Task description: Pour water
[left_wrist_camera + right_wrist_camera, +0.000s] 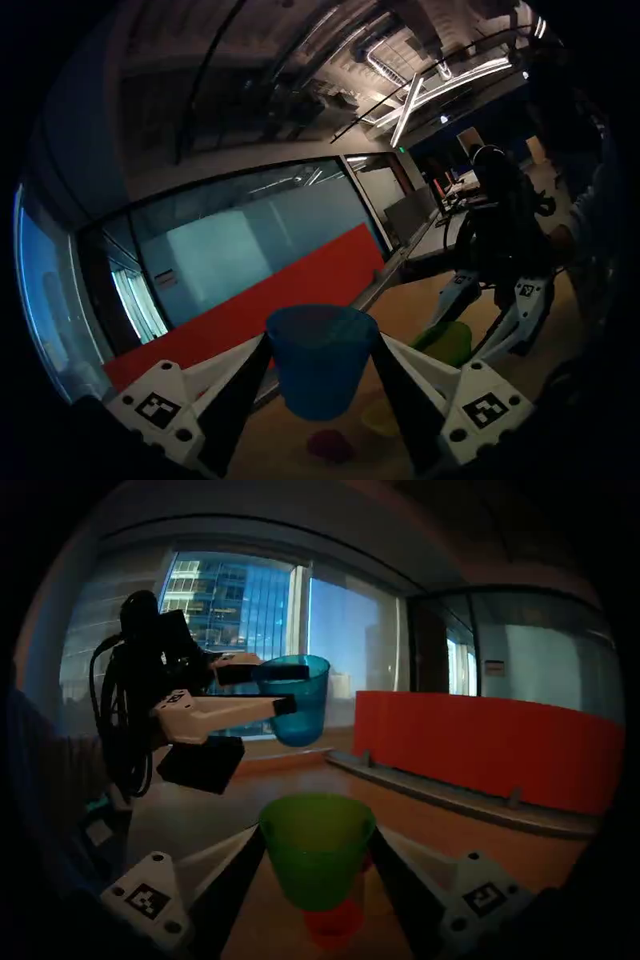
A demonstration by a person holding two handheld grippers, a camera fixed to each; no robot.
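A blue translucent cup (320, 376) sits between my left gripper's (320, 344) fingers, which are shut on it. In the right gripper view the same blue cup (298, 694) hangs roughly upright in the air, up and to the left, held by the left gripper (290, 690). My right gripper (318, 832) is shut on a green cup (318, 856), held upright above the table. The left gripper view shows that green cup (445, 342) lower right, between the right gripper's (454, 340) white fingers. I cannot see water in either cup.
A red cup (334, 924) and a yellow cup (379, 418) stand on the wooden table (448, 840) under the held cups. A red wall panel (488, 744) runs along the table's far side, with windows behind. A person's sleeve (40, 784) is at the left.
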